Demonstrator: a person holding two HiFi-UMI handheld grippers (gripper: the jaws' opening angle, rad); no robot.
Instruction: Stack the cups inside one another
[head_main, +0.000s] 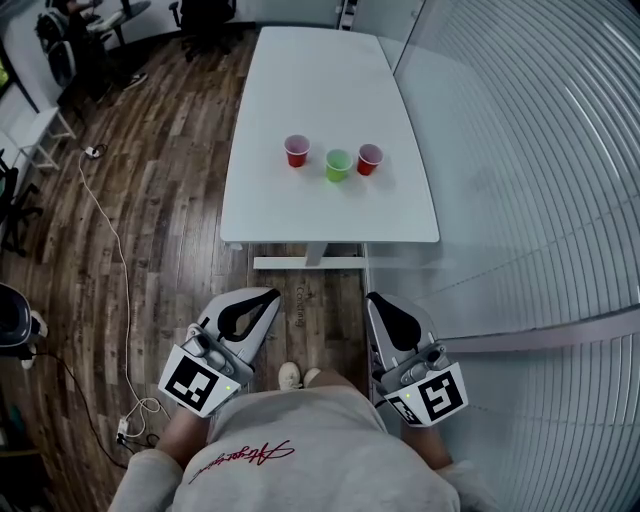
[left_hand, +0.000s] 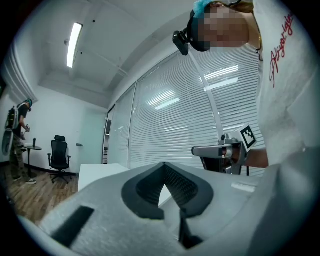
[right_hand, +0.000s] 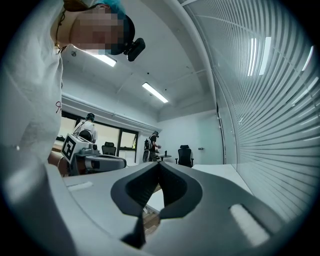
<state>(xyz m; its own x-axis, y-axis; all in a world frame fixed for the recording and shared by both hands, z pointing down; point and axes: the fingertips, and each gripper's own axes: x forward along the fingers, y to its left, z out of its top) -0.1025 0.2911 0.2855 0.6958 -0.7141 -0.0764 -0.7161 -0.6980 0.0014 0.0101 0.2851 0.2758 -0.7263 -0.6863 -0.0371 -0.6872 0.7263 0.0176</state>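
Three cups stand upright in a row on the white table (head_main: 300, 210): a red cup (head_main: 296, 151) at the left, a green cup (head_main: 339, 165) in the middle, a second red cup (head_main: 369, 159) at the right. Each stands apart from the others. My left gripper (head_main: 262, 297) and right gripper (head_main: 378, 302) are held close to my body, well short of the table's near edge. Both are shut with nothing between the jaws. In the left gripper view the left gripper (left_hand: 163, 166) points level with its tips together, and the right gripper (right_hand: 159, 165) looks the same in its own view.
A frosted glass wall with blinds (head_main: 520, 170) runs along the table's right side. Wooden floor (head_main: 170, 200) lies to the left, crossed by a white cable (head_main: 100, 215). Office chairs (left_hand: 60, 159) and people (right_hand: 150, 145) stand at the room's far end.
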